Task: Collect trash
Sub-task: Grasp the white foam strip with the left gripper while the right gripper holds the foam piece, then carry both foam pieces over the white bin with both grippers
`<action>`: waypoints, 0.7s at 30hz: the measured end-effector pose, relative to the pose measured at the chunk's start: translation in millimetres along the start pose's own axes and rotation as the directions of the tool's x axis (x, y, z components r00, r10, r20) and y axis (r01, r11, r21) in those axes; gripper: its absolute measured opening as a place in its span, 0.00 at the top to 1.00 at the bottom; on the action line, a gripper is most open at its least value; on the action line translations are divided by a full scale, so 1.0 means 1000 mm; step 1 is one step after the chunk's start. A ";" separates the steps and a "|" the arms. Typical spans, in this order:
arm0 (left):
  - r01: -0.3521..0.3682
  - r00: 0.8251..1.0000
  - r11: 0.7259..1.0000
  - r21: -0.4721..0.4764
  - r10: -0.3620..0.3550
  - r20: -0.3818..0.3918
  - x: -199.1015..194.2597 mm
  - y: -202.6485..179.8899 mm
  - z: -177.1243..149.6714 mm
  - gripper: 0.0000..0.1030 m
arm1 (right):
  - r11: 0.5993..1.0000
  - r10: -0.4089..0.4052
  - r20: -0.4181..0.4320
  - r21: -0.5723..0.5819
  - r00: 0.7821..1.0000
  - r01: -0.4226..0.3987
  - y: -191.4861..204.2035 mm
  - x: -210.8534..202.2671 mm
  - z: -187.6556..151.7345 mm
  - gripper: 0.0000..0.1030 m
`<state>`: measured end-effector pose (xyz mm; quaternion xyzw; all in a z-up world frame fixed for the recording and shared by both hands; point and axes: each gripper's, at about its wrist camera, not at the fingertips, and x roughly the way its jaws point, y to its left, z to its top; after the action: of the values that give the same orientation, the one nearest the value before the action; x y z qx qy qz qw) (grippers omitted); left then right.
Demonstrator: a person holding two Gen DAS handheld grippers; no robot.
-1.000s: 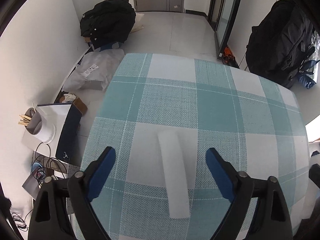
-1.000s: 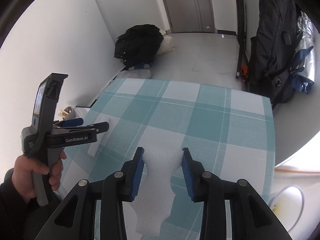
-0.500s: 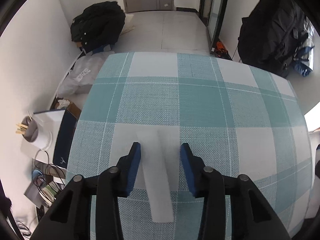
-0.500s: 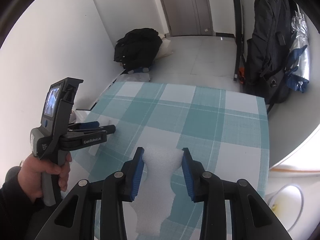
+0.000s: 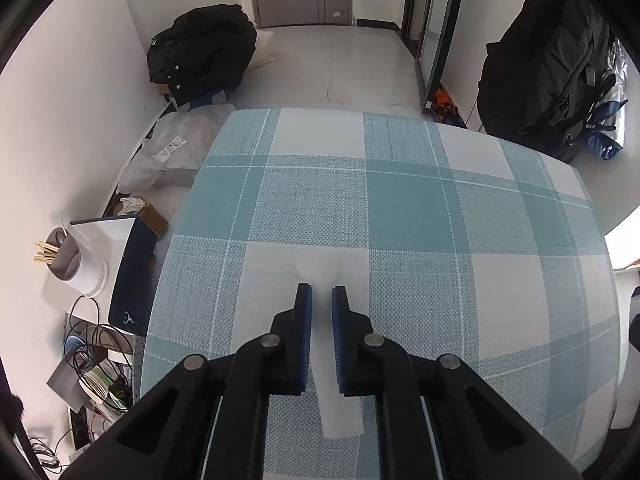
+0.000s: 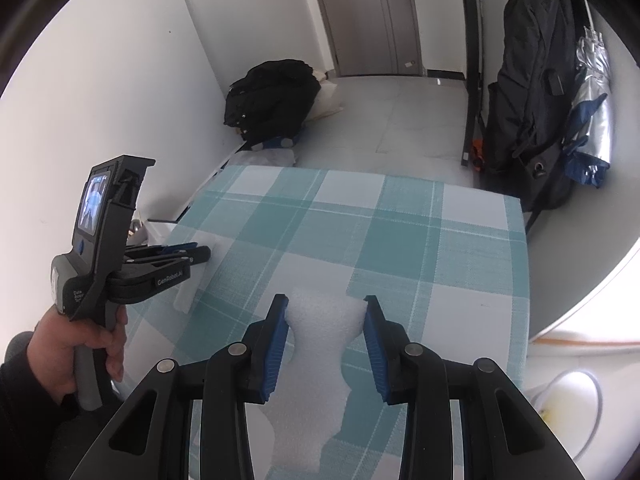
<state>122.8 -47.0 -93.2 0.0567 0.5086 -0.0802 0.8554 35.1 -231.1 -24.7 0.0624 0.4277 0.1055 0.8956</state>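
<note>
1. In the left wrist view, far left on the floor, a grey cup of wooden sticks [image 5: 60, 254] stands beside a white and navy box [image 5: 120, 264], with tangled cables [image 5: 94, 336] just below them.
2. Against the far wall lies a heap of black clothing [image 5: 202, 54], and a white plastic bag [image 5: 176, 150] lies at the corner of the table.
3. The table carries a teal and white checked tablecloth [image 5: 400, 200].
4. The left gripper [image 5: 321, 300] has just been closing its jaws, and the blue pads [image 5: 306, 320] now pinch a flat white foam strip [image 5: 340, 412]. The strip lies on a white square of the cloth, running from beyond the fingertips back beneath the gripper.
5. In the right wrist view the same left gripper shows at the left edge, held by a hand [image 6: 86, 344] in a dark sleeve, its tips at the strip near the table's left edge.
6. The right gripper [image 6: 325, 312] is clamped on a crinkled white foam piece [image 6: 320, 360], squeezed narrow where the pads [image 6: 276, 340] press its sides, above the near part of the cloth.
7. At the right, a black coat [image 6: 532, 92] hangs by the wall with a silver and blue bag [image 6: 592, 128] beside it.
8. In the lower right corner a round white bin [image 6: 568, 404] stands on the floor beside the table.
</note>
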 end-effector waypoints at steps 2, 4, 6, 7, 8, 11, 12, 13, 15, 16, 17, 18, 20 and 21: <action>0.013 1.000 1.000 -0.010 -0.013 0.006 -0.003 0.002 -0.002 0.95 | 1.000 0.001 0.005 -0.001 1.000 -0.001 0.000 0.000 0.000 0.65; 0.037 0.999 0.999 -0.022 -0.037 0.018 -0.008 0.006 -0.003 0.95 | 1.000 0.000 0.006 0.002 1.000 0.000 0.001 0.000 0.000 0.65; 0.045 0.999 0.999 -0.021 -0.044 0.030 -0.011 0.006 -0.003 0.95 | 1.000 0.001 0.012 0.001 1.000 -0.001 0.002 -0.001 0.001 0.65; 0.043 0.998 0.999 -0.016 -0.042 0.038 -0.013 0.006 -0.004 0.95 | 1.000 -0.001 0.016 -0.001 1.000 0.001 0.002 -0.002 0.001 0.65; 0.038 0.998 0.999 -0.009 -0.037 0.041 -0.014 0.004 -0.005 0.95 | 1.000 -0.001 0.020 -0.001 1.000 0.001 0.003 -0.003 0.001 0.65; 0.058 0.997 0.998 -0.013 -0.058 0.046 -0.018 0.003 -0.008 0.95 | 1.000 0.003 0.028 0.009 1.000 -0.003 0.002 -0.006 0.000 0.65; 0.060 0.997 0.998 -0.014 -0.060 0.052 -0.021 0.002 -0.009 0.95 | 1.000 0.006 0.031 0.013 0.999 -0.006 0.001 -0.008 0.000 0.65; 0.065 0.996 0.998 -0.011 -0.064 0.055 -0.023 0.001 -0.010 0.95 | 1.000 0.007 0.036 0.016 0.999 -0.008 0.001 -0.010 0.000 0.65; 0.077 0.995 0.997 -0.009 -0.077 0.062 -0.026 0.002 -0.012 0.95 | 1.000 0.014 0.042 0.018 0.999 -0.014 0.001 -0.013 -0.002 0.65; 0.082 0.995 0.997 -0.009 -0.081 0.065 -0.028 0.001 -0.012 0.95 | 1.000 0.016 0.046 0.018 0.999 -0.016 0.001 -0.015 -0.003 0.65; 0.094 0.994 0.996 -0.012 -0.093 0.065 -0.030 0.000 -0.013 0.95 | 1.000 0.017 0.052 0.015 0.999 -0.017 0.000 -0.018 -0.004 0.65; 0.108 0.992 0.994 -0.018 -0.106 0.066 -0.032 -0.001 -0.014 0.95 | 1.000 0.017 0.057 0.013 0.998 -0.018 0.000 -0.020 -0.005 0.65; 0.127 0.989 0.992 -0.012 -0.126 0.072 -0.037 -0.003 -0.017 0.95 | 1.000 0.020 0.067 0.014 0.998 -0.021 -0.001 -0.026 -0.006 0.65; 0.130 0.989 0.991 -0.009 -0.129 0.075 -0.039 -0.004 -0.019 0.95 | 1.000 0.021 0.074 0.015 0.997 -0.022 -0.002 -0.029 -0.007 0.65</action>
<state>86.9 -44.3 -67.8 0.0144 0.4797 -0.1339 0.8670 11.7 -239.6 -7.5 0.0779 0.3945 0.1093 0.9090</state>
